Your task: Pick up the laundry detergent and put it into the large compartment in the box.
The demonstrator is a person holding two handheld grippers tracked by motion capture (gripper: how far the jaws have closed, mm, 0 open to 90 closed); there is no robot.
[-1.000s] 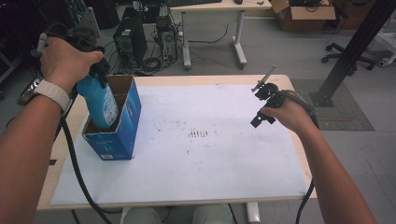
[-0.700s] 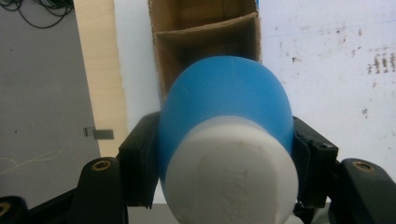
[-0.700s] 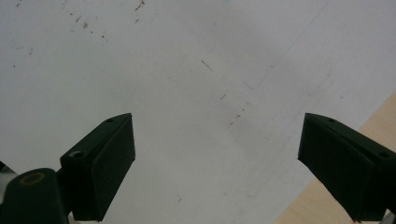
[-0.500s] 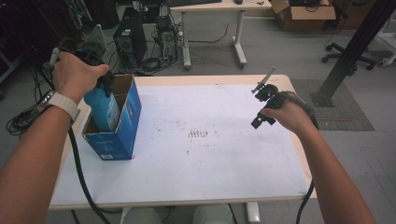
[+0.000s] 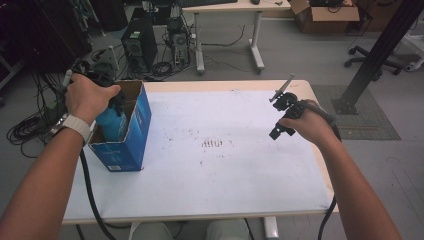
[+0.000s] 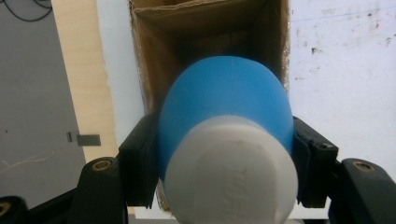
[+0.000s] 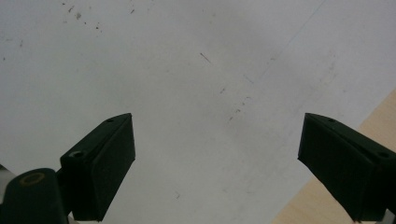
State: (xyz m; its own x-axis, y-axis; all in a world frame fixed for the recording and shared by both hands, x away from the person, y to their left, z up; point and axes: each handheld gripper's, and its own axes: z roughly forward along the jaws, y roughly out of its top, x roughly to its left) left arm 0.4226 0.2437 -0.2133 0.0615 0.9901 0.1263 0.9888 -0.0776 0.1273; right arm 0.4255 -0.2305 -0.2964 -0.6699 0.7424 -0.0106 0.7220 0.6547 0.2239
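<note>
left gripper [image 6: 224, 182] clamps round blue plastic bottle with white cap [image 6: 224, 116], open brown-lined blue cardboard box [image 6: 154, 56] directly ahead; right gripper [image 7: 217, 163] gapes, nothing between its jaws, over white table sheet [image 7: 187, 70].

The bottle [image 6: 224, 107] looks like smooth blue plastic with a soft matt sheen, and its white cap [image 6: 231, 172] is plastic too, faintly textured on top. The box [image 5: 131, 132] is cardboard: glossy blue print outside, raw brown and fibrous inside. The table [image 5: 310, 180] wears a matt white sheet, scuffed and speckled, over a pale wooden edge. The gripper pads [image 7: 112, 154] are matt black.
</note>
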